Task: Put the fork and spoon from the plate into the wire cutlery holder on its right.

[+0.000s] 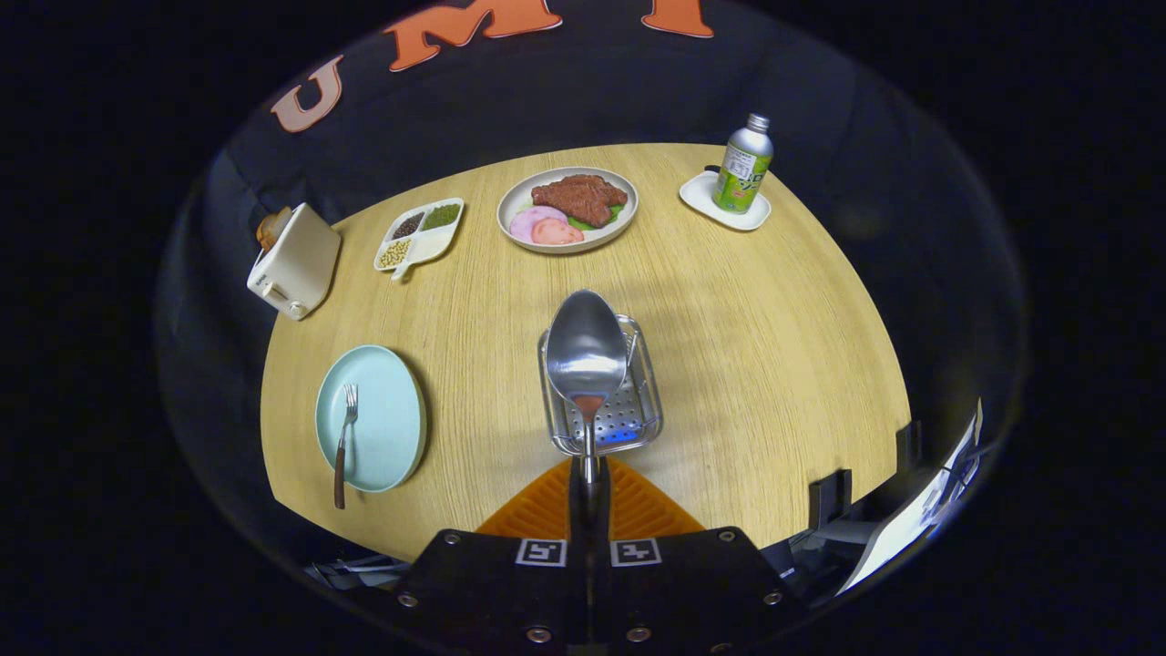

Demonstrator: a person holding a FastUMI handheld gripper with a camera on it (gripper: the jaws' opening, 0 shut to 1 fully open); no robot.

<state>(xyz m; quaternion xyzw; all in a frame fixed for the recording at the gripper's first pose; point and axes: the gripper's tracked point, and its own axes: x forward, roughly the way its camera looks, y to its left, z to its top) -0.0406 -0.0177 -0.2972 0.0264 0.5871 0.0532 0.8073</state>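
Round wooden table with pale, straight grain, standing in a booth enclosed by a black cloth wall. Lighting falls from above, brightest across the tabletop's centre; the surrounding cloth and the table's margins remain in deep shadow.

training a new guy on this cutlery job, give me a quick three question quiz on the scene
1. True or false: the fork lies on the light blue plate.
2. What is the claw shut on? A) the bottle B) the spoon C) the toaster
3. Fill in: the spoon bowl hangs over the wire ______.

Key:
1. True; its handle sticks out past the plate's near rim.
2. B; both fingers press on the spoon's handle.
3. Cutlery holder, which stands just ahead of the fingers, to the right of the plate.
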